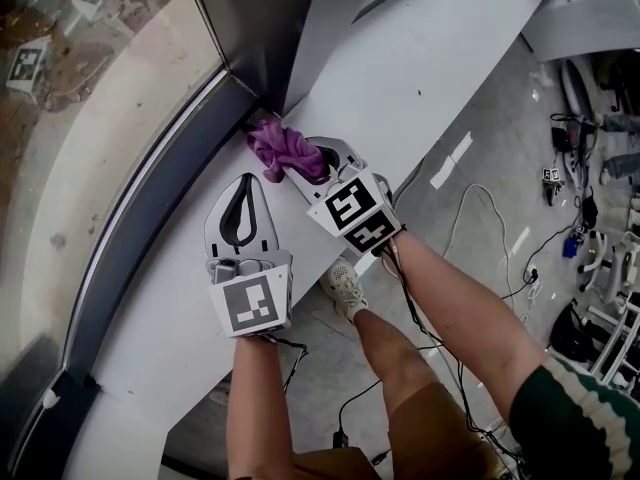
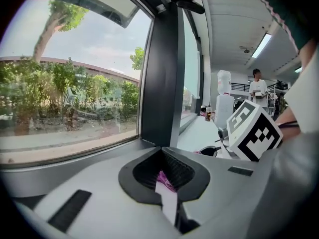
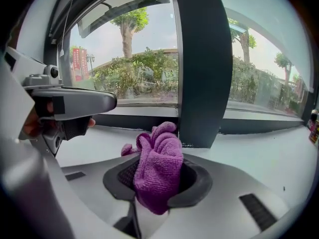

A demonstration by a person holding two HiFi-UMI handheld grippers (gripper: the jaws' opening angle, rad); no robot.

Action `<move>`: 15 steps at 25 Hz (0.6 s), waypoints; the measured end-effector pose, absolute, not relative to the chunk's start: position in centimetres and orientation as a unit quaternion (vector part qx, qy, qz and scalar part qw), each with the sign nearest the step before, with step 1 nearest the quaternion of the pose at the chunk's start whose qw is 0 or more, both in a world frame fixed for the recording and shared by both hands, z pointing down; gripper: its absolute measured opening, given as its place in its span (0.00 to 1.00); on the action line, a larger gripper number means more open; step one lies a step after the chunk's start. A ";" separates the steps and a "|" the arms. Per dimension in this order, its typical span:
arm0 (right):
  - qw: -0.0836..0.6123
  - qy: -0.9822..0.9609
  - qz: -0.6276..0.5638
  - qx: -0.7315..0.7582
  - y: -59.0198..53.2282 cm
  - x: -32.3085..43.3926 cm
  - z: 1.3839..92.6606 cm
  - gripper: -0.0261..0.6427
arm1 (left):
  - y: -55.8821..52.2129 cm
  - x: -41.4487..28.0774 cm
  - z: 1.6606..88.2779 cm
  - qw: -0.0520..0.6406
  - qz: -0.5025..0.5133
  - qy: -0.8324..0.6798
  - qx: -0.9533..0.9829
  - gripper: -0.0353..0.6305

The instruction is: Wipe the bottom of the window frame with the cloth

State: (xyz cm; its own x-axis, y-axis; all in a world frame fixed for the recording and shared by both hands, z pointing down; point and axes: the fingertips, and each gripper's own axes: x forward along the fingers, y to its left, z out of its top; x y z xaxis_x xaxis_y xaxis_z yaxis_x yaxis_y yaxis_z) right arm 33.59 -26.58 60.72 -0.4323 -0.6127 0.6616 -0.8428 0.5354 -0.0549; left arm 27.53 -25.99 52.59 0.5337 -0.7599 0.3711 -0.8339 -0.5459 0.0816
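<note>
We are wearing brown shorts [image 1: 440, 433], a dark green sleeve [image 1: 570, 418] banded with cream wavy stripes, and a pale sneaker [image 1: 345, 288]. Our left gripper [image 1: 244, 182] and right gripper [image 1: 318, 158] are showing light grey shells and black-lined jaws. Each is bearing a white cube printed with black square markers, the left cube [image 1: 250, 303] and the right cube [image 1: 355, 211], and thin black cables [image 1: 415, 313] are hanging from the rear of both.

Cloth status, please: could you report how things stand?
Right gripper shut on purple cloth, at the window frame's bottom corner. Left gripper shut, empty. Nothing blocking.
</note>
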 end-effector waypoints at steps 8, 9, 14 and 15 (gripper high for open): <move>0.305 -0.822 0.200 0.438 -24.9 33.7 61.5 0.23 | -24.6 27.8 53.9 0.143 0.156 -0.449 0.868 0.06; 0.306 -0.821 0.201 0.437 -24.5 33.8 61.6 0.23 | -24.3 28.0 54.1 0.144 0.157 -0.446 0.869 0.06; 0.314 -0.817 0.211 0.435 -22.4 34.8 62.0 0.23 | -23.0 29.2 54.3 0.145 0.162 -0.433 0.875 0.06; 0.317 -0.816 0.211 0.435 -21.9 35.1 61.9 0.23 | -22.8 29.5 54.3 0.146 0.161 -0.430 0.876 0.06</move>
